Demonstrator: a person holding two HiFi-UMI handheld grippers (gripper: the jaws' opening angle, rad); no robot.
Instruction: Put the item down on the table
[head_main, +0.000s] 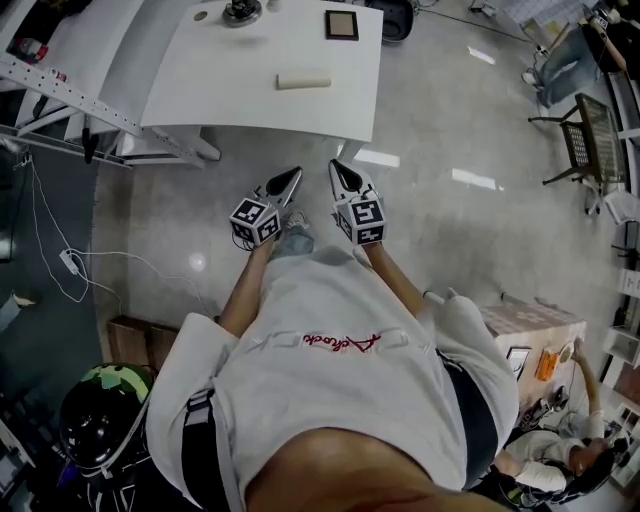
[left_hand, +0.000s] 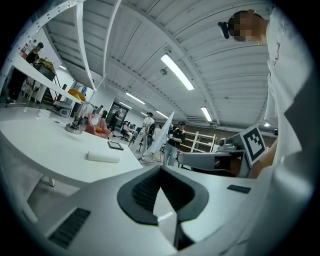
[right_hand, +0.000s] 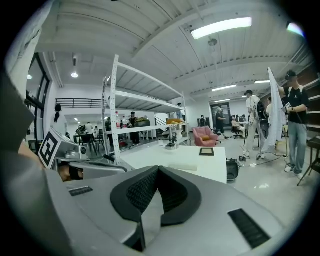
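Your white shirt (head_main: 330, 400) fills the near half of the head view and hides the floor beneath you. The round metal object (head_main: 241, 12) at the far edge of the white table (head_main: 200, 90) is cut off by the frame and too small to identify. Your left gripper (head_main: 294, 173) and right gripper (head_main: 336, 165) are both closed on nothing, side by side over grey floor, short of the table. The cream cylindrical roll (head_main: 303, 81) lies on the table, well apart from both. A dark-framed square panel (head_main: 341, 25) lies farther off. A black-and-green helmet (head_main: 100, 420) sits near left.
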